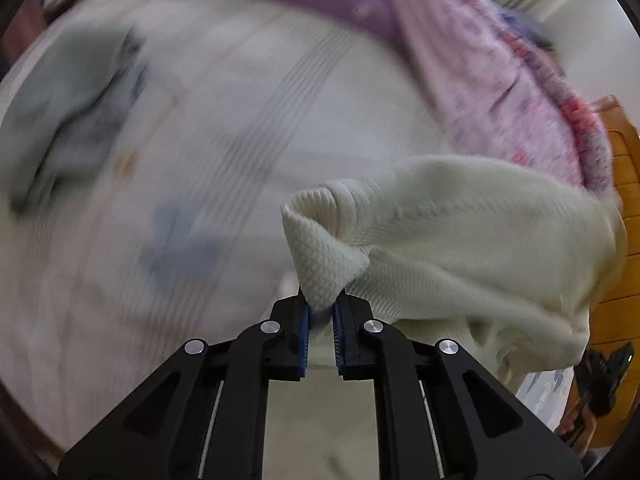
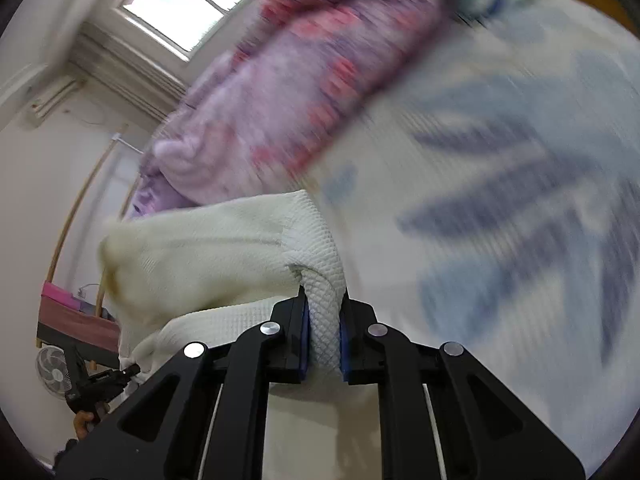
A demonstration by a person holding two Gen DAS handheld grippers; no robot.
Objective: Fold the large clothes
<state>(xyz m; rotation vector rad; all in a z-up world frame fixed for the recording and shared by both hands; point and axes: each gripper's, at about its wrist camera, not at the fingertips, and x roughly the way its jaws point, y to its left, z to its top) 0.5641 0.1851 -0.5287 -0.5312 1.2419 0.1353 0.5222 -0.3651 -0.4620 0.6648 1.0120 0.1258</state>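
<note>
A cream knitted sweater point(image 1: 460, 232) hangs in the air between both grippers, above a bed. My left gripper point(image 1: 321, 312) is shut on a ribbed edge of it; the sweater body trails off to the right. In the right wrist view the same sweater point(image 2: 208, 248) stretches to the left, and my right gripper point(image 2: 323, 316) is shut on another ribbed edge of it. The left gripper point(image 2: 104, 388) shows at the lower left of the right wrist view, and the right gripper point(image 1: 600, 368) at the lower right of the left wrist view. Both views are motion-blurred.
A white bedsheet with blue leaf print point(image 2: 500, 208) lies below. A purple and pink blanket point(image 2: 288, 92) is heaped at the bed's far side point(image 1: 500, 64). Grey clothing point(image 1: 68, 96) lies on the left. A wooden headboard point(image 1: 624, 200), a window point(image 2: 184, 0) and a fan point(image 2: 52, 368) are around.
</note>
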